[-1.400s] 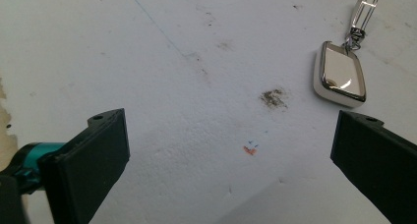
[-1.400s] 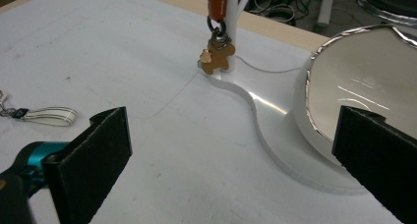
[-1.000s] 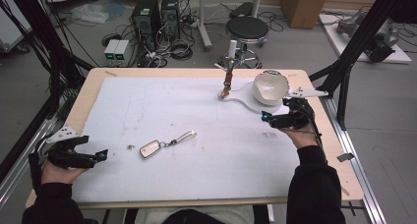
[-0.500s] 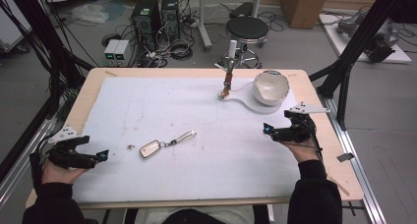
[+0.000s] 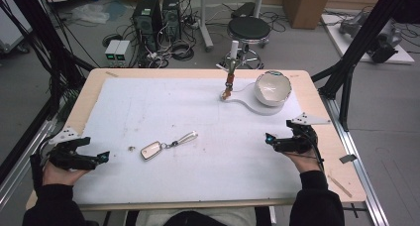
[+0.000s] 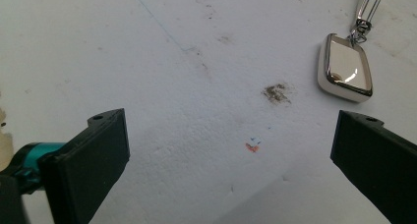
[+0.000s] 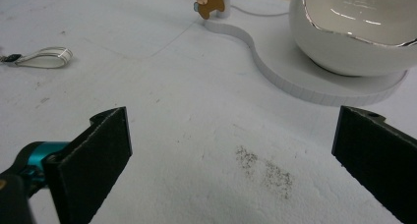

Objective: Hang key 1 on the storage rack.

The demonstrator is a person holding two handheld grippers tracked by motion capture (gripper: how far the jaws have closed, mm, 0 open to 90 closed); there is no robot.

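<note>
Two grippers (image 5: 101,158) (image 5: 270,138) wide apart, one key fob (image 5: 151,149), one bowl (image 5: 272,87)

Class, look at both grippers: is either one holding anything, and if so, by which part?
Nothing is held. The left gripper and right gripper both stand open over bare table; the key fob and bowl lie untouched.

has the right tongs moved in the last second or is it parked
Yes. In the high view the right tongs have pulled back from the white bowl toward the person's near table edge, jaws spread wide with nothing between them.
</note>
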